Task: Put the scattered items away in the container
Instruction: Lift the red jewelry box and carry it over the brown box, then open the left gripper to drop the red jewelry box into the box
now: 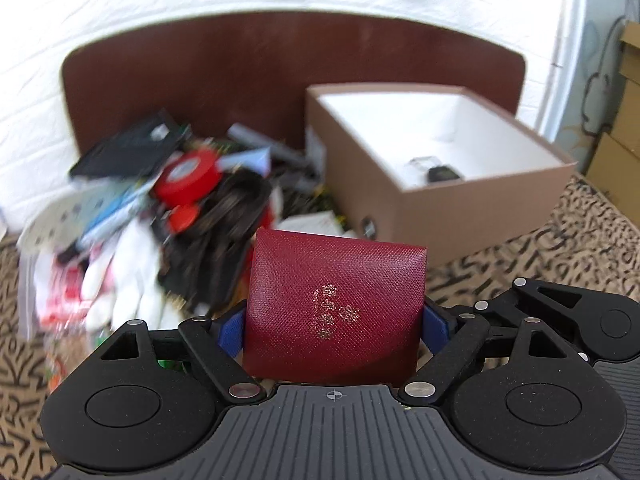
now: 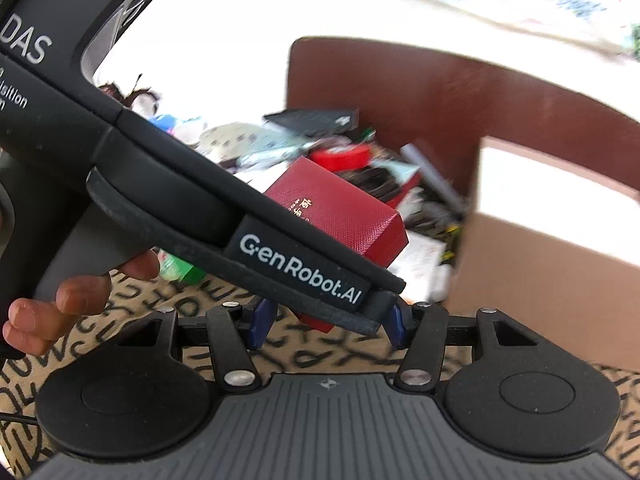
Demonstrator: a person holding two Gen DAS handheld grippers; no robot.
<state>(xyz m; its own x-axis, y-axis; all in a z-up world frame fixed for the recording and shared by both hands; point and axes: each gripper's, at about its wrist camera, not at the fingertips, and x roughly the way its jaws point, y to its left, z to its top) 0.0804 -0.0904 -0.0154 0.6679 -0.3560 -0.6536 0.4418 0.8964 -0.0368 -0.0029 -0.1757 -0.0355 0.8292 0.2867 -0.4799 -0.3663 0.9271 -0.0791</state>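
My left gripper [image 1: 334, 326] is shut on a dark red textured box with gold characters [image 1: 334, 304], held above the patterned surface in front of the pile. The same red box [image 2: 340, 212] shows in the right wrist view, held by the left gripper's black body [image 2: 200, 208]. My right gripper [image 2: 326, 326] is open and empty, low over the patterned cloth. The open brown cardboard container [image 1: 440, 168] with a white inside stands to the right; a small dark item [image 1: 442, 174] lies in it. It also shows in the right wrist view [image 2: 552, 248].
A blurred pile of scattered items [image 1: 160, 208] lies left of the container: a red tape roll [image 1: 188, 176], a black flat case [image 1: 128, 148], white gloves [image 1: 124, 276], dark cords. A brown board [image 1: 280, 64] stands behind. A green item [image 2: 180, 272] lies on the cloth.
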